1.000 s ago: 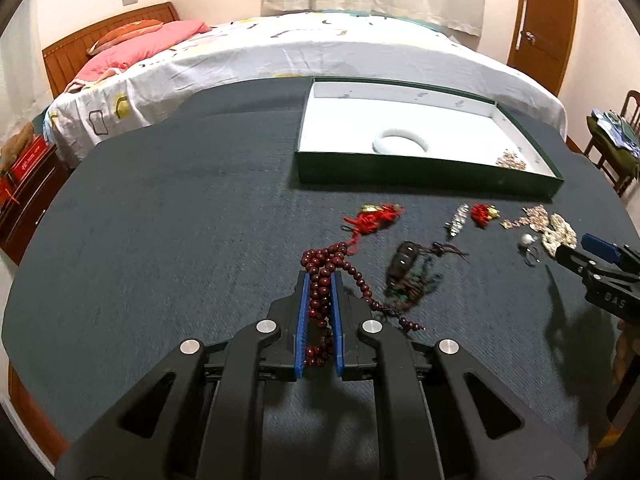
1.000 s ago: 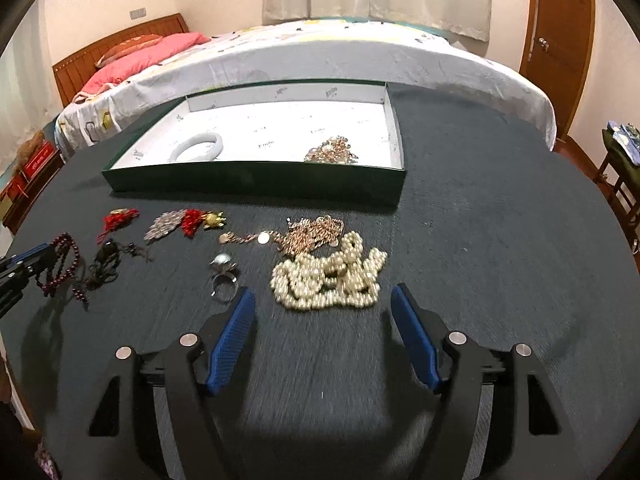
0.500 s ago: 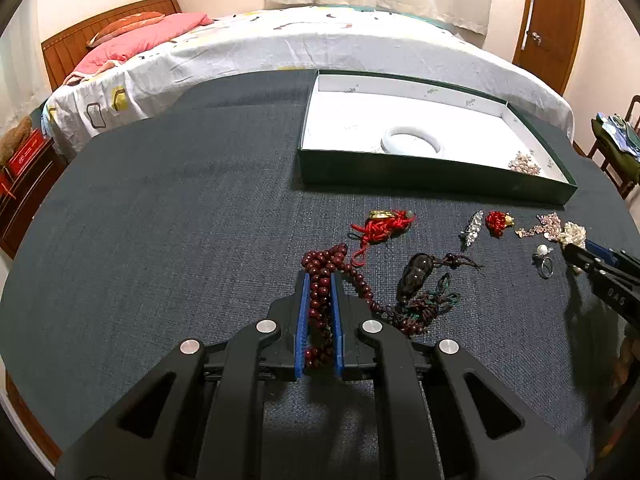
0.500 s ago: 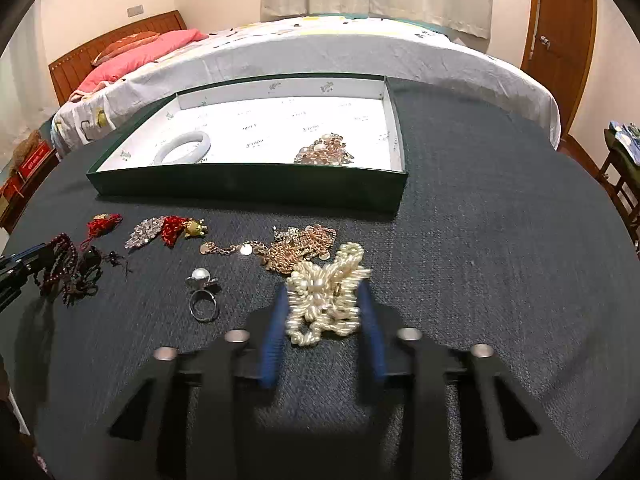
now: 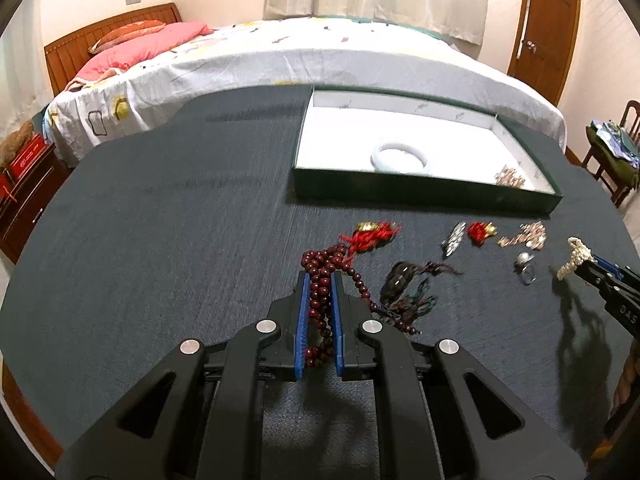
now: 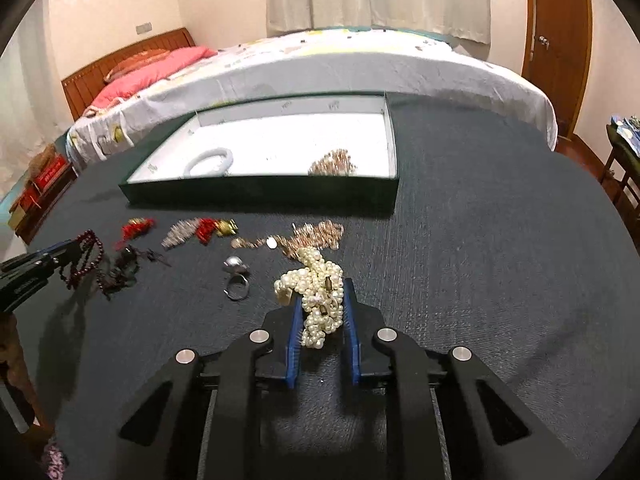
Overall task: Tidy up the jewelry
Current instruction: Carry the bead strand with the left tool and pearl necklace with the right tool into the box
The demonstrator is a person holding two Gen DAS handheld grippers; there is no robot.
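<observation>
At lower centre of its own view, the left tool (image 5: 320, 280) was clamped on the dark red bead string (image 5: 320, 300). The right tool (image 6: 323, 286), whose jaws had just been closing, pinched the pearl necklace (image 6: 316, 284) low in its view, below the green tray (image 6: 260, 196) on the bench (image 6: 500, 260).

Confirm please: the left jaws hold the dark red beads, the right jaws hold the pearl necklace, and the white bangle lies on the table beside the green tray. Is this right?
One detail is wrong. The white bangle lies inside the green tray, not beside it on the table; the right wrist view shows this. The rest holds: the left gripper is shut on the dark red beads, and the right gripper has just been closing on the pearl necklace.
</observation>
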